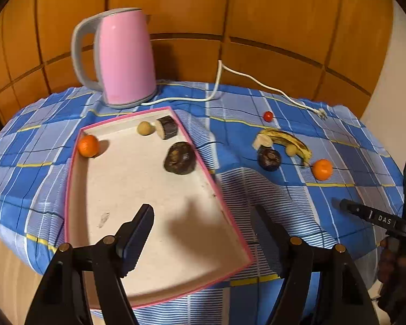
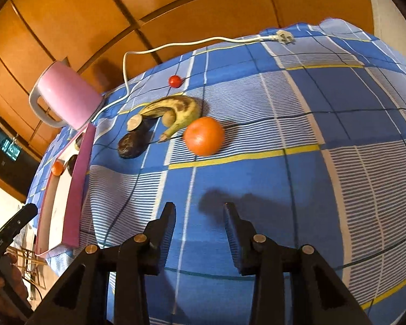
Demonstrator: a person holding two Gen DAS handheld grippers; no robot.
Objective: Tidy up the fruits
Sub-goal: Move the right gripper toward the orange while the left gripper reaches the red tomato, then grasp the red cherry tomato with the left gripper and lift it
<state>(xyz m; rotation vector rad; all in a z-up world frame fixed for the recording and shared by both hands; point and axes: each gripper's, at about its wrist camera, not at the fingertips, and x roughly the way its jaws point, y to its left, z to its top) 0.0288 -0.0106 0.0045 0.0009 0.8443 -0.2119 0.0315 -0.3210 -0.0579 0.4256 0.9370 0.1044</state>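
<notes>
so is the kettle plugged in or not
Not plugged in. The kettle stands upright on the tablecloth, and its white cord ends in a plug lying loose on the cloth, in no socket.

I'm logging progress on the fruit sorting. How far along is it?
Roughly halfway. Done: the pink tray holds an orange, a pale round fruit, a cut piece and a dark fruit. In hand: nothing; both hand-held grippers, left and right, are open. Left: banana, second orange, dark fruit and red tomato on the cloth.
</notes>
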